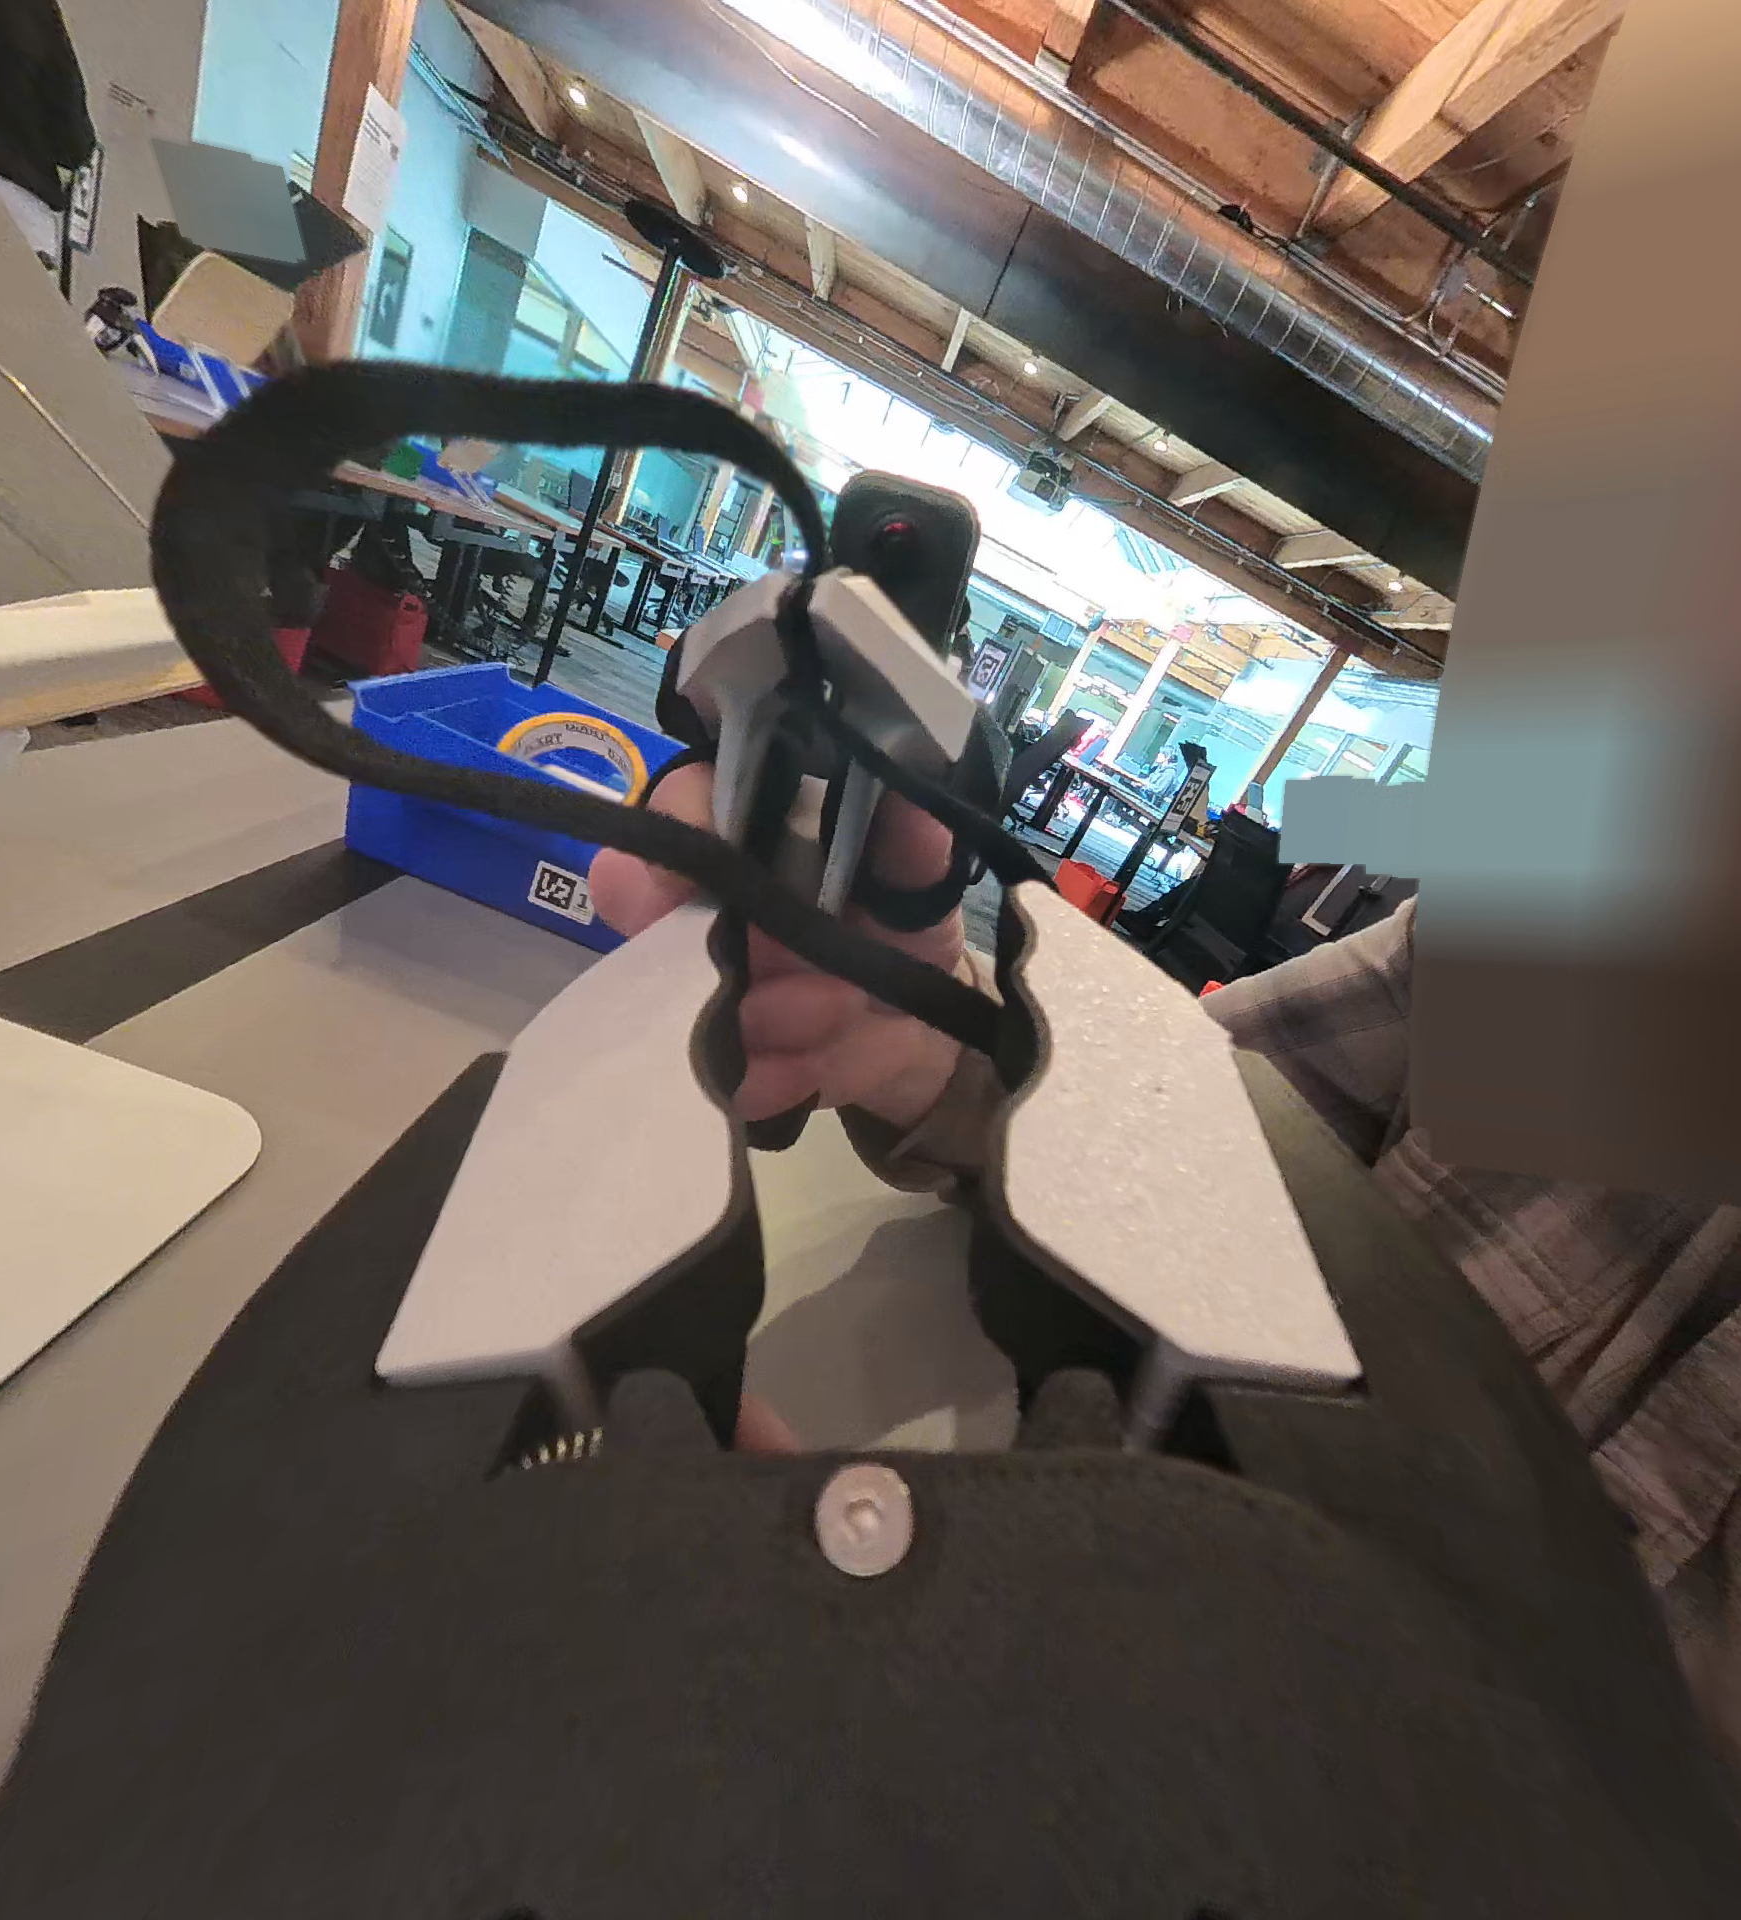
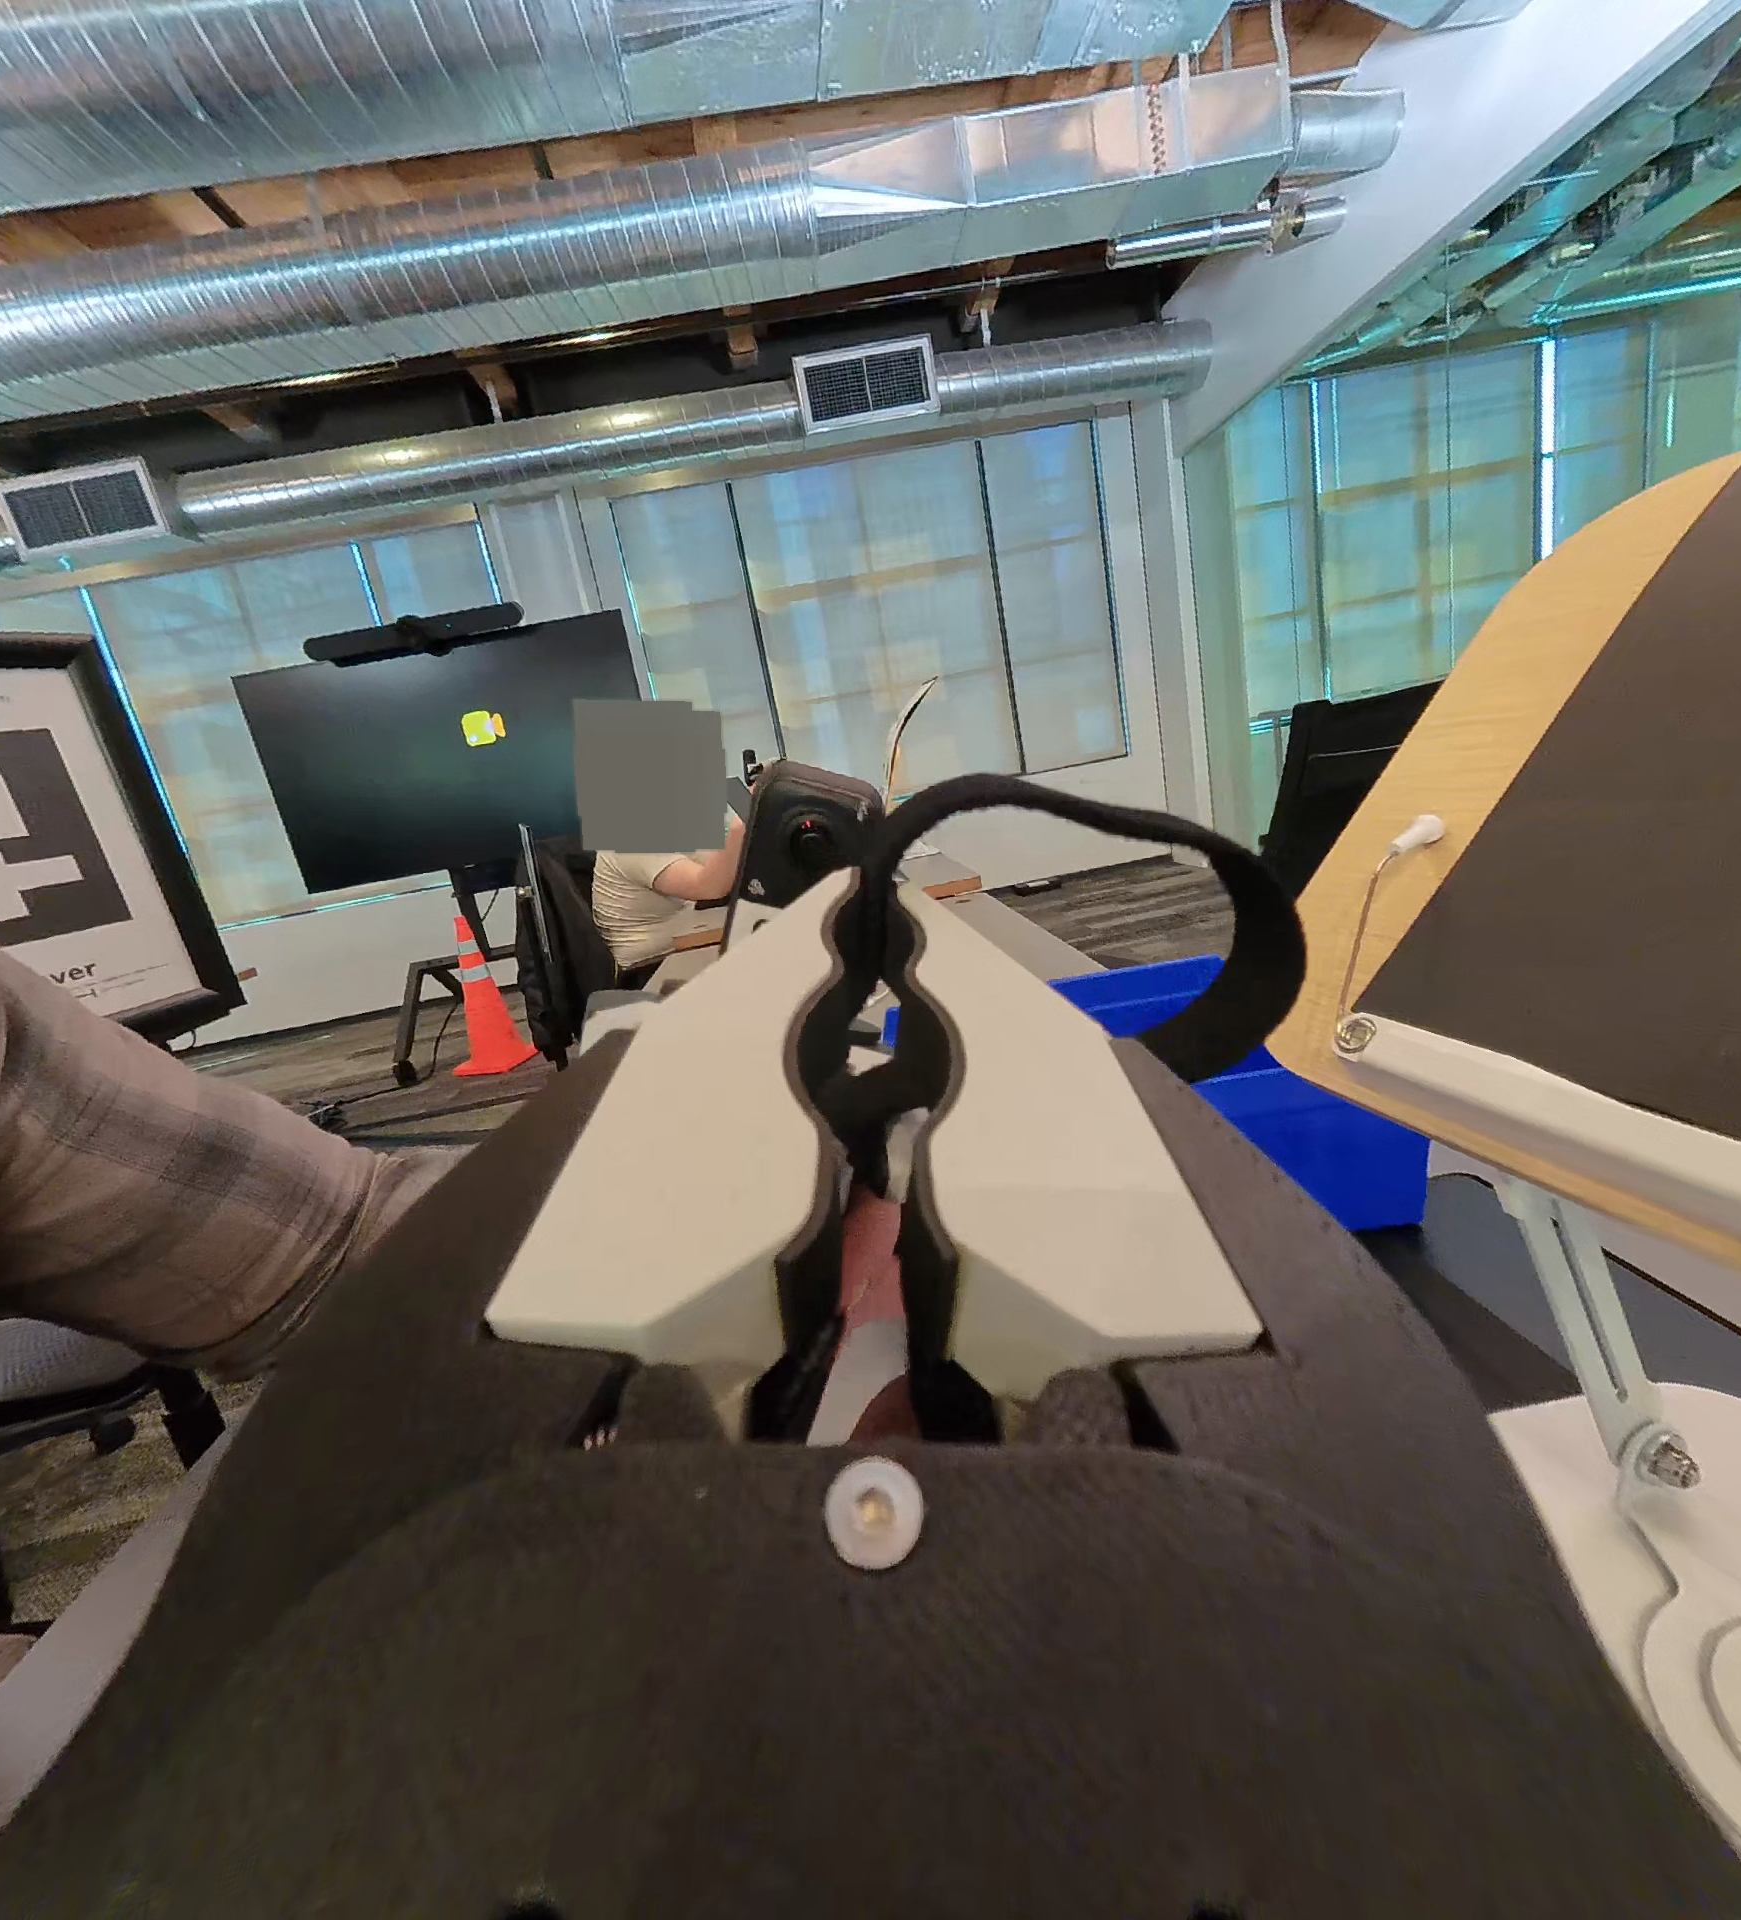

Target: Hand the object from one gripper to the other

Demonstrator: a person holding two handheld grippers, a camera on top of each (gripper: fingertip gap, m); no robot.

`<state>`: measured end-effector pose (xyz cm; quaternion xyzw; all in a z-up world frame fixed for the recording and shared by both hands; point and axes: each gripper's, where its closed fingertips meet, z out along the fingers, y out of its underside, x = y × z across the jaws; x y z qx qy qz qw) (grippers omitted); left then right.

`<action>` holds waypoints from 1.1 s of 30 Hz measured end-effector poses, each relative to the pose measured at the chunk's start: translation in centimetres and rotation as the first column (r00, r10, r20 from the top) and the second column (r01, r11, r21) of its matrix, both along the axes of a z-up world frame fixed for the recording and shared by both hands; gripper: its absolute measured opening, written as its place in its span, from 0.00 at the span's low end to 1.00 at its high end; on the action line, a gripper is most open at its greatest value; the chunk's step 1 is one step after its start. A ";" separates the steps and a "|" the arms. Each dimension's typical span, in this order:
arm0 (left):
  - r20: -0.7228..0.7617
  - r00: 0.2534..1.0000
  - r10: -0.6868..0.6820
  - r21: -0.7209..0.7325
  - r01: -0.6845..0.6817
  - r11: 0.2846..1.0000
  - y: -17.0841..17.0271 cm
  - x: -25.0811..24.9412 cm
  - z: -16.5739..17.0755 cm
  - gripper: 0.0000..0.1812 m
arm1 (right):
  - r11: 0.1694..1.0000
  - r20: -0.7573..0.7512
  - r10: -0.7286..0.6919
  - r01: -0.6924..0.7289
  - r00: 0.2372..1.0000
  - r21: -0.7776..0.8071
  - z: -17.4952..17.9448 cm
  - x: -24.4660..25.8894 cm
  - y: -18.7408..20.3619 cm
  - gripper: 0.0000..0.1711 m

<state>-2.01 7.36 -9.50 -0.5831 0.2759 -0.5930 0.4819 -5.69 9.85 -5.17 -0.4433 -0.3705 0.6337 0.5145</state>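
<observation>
Right gripper (image 2: 871,997) pressed together on black cord (image 2: 1250,935), loop arching off right. Left gripper (image 1: 871,997) spread wide, cord (image 1: 253,665) crossing between its fingers. Blue bin (image 1: 450,821) far left.

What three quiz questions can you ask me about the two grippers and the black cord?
1. True or false: the right gripper is shut on the black cord.
2. Pick one: the fingers of the left gripper are A) spread apart with the cord crossing between them, B) squeezed together with nothing between them.
3. Fill the gap: the yellow tape roll sits in a ____ bin.

Key: 1 true; 2 A; 3 blue.
</observation>
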 end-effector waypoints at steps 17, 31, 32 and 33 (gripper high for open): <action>0.039 0.999 0.031 -0.012 -0.030 0.999 0.5 -0.4 0.0 0.06 | 0.988 0.121 -0.121 0.107 0.985 0.111 -2.0 -1.4 0.3 0.00; 0.124 0.990 -0.063 -0.044 0.069 0.997 -0.5 -0.3 0.6 0.17 | 0.942 0.194 -0.236 0.175 0.952 0.286 -2.8 -1.5 0.6 0.00; 0.132 0.989 -0.070 -0.043 0.076 0.996 -0.5 -0.3 0.7 0.18 | 0.939 0.195 -0.240 0.176 0.951 0.296 -2.8 -1.4 0.7 0.00; 0.138 0.988 -0.075 -0.046 0.082 0.996 -0.6 -0.2 0.7 0.19 | 0.936 0.197 -0.244 0.178 0.949 0.305 -2.8 -1.4 0.7 0.00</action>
